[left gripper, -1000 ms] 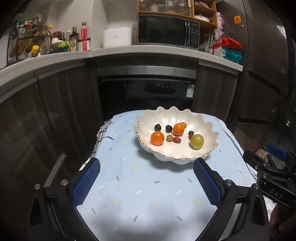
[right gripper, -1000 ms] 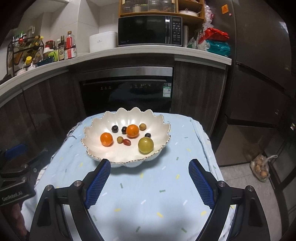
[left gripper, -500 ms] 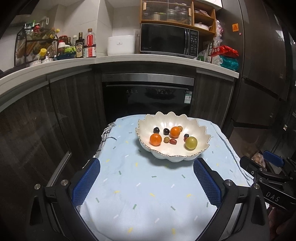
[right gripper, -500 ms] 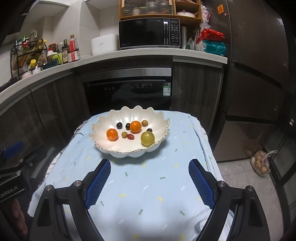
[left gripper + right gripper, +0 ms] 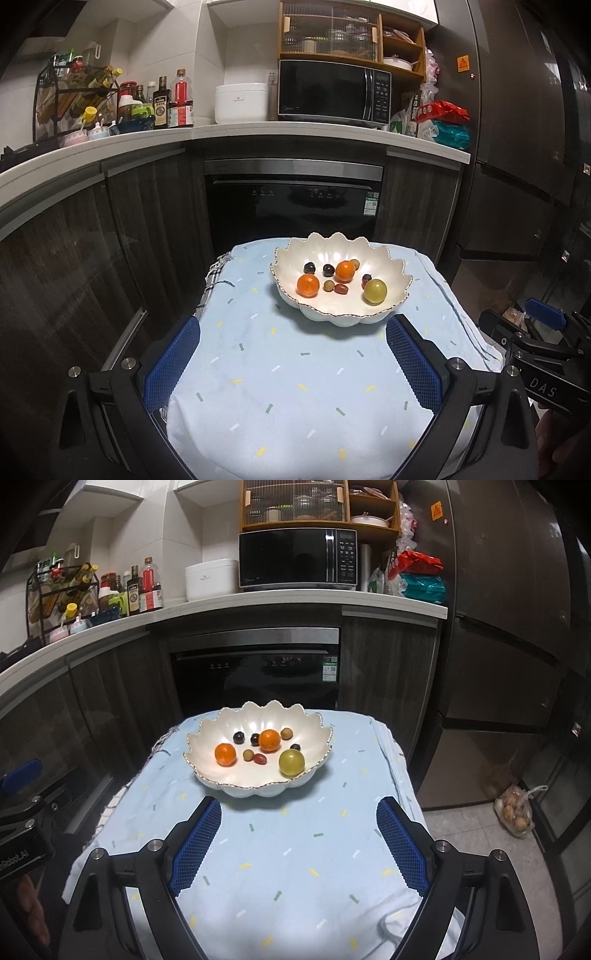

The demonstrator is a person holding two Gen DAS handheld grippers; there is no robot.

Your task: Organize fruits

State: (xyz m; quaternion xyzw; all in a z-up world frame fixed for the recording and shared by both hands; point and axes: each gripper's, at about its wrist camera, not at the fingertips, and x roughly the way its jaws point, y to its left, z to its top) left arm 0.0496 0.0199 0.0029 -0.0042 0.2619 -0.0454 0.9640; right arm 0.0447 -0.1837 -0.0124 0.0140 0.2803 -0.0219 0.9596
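Observation:
A white scalloped bowl (image 5: 391,295) stands at the far end of a small table with a light blue cloth (image 5: 295,387); it also shows in the right wrist view (image 5: 207,771). In it lie two oranges (image 5: 308,285) (image 5: 269,740), a yellow-green fruit (image 5: 375,291) (image 5: 291,763) and several small dark and brown fruits (image 5: 309,267). My left gripper (image 5: 293,363) is open and empty, well short of the bowl over the near cloth. My right gripper (image 5: 299,843) is open and empty, also short of the bowl.
Behind the table are a dark oven front (image 5: 291,210) and cabinets under a white counter with a microwave (image 5: 334,92), bottles (image 5: 173,101) and a rack. A tall dark fridge (image 5: 517,627) stands right. A bag of produce (image 5: 517,812) lies on the floor.
Both grippers have drawn back and up from the bowl, which now looks smaller and farther. Both stay open and empty. The fruits have not moved.

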